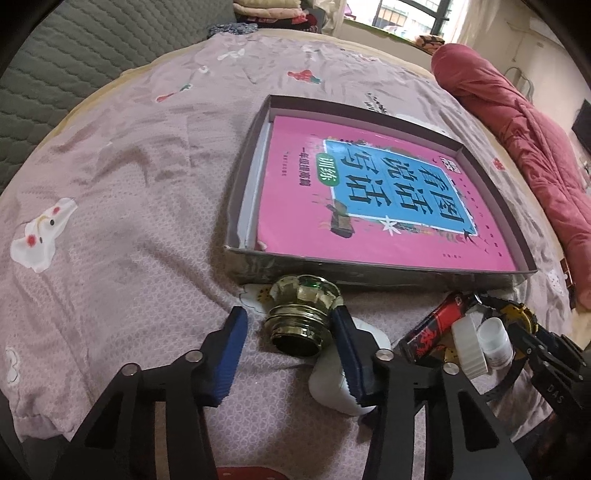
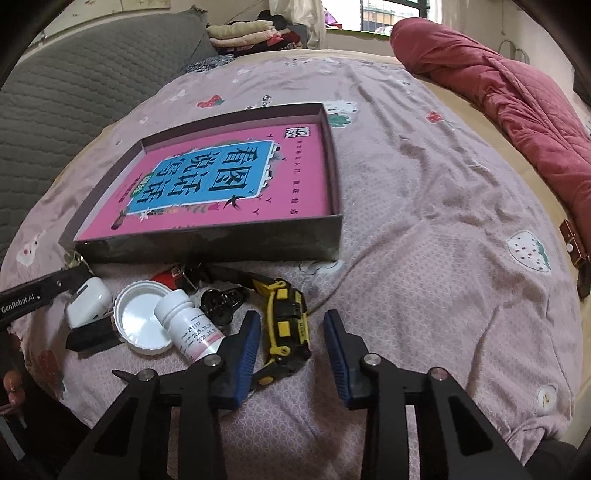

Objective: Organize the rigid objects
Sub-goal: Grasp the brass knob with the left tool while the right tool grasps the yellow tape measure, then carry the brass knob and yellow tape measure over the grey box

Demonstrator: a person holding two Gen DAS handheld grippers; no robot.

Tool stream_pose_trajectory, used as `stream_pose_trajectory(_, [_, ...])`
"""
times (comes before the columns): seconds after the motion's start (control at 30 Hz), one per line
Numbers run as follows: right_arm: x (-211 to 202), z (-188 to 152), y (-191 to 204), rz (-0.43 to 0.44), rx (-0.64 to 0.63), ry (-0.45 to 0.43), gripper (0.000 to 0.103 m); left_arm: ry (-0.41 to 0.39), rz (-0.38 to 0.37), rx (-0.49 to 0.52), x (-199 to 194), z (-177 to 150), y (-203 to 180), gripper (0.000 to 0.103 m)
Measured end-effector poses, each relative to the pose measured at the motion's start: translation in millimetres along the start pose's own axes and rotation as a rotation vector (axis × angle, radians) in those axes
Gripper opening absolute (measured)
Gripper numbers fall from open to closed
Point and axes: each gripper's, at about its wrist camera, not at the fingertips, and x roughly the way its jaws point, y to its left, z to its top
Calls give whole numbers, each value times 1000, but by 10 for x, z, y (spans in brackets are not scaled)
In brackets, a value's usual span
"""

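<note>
A shallow dark box (image 1: 236, 192) (image 2: 207, 245) holding a pink book (image 1: 369, 206) (image 2: 229, 184) lies on the bed. My left gripper (image 1: 290, 321) is open, its fingers on either side of a gold threaded cap (image 1: 303, 314) lying just before the box. My right gripper (image 2: 291, 328) is open over a yellow-black tape measure (image 2: 288, 321). Left of it lie a white pill bottle (image 2: 188, 325) (image 1: 495, 339), a white lid (image 2: 142, 319) (image 1: 469, 347), a white earbud case (image 2: 88, 301), dark keys (image 2: 221, 301) and a red-black tube (image 1: 439, 325).
A pink patterned bedspread (image 2: 424, 240) covers the bed. A red quilted blanket (image 2: 498, 88) lies along the right side. A grey quilted headboard (image 2: 74, 92) stands at the left. Folded clothes (image 2: 243, 33) are stacked at the back by the window.
</note>
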Motion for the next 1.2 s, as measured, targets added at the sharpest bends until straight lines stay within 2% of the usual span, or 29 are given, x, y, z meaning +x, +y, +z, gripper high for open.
stream_pose_trajectory(0.1, [18,4,38,9,-23,4,26,4,-5,20,22,15,-62,38])
stream_pose_trajectory(0.3, [66,-8,-21,11,-10,21,20,8,-4,19,46,-3,-71,38])
stream_pose_trajectory(0.7, [-132,25,-47,27,-12,-55,19,-15,-69,-12,-58,-60,36,38])
stream_pose_trajectory(1.2, [-434,85,-22,68,-12,-182,19,-83,-88,24,-336,-80,-47,38])
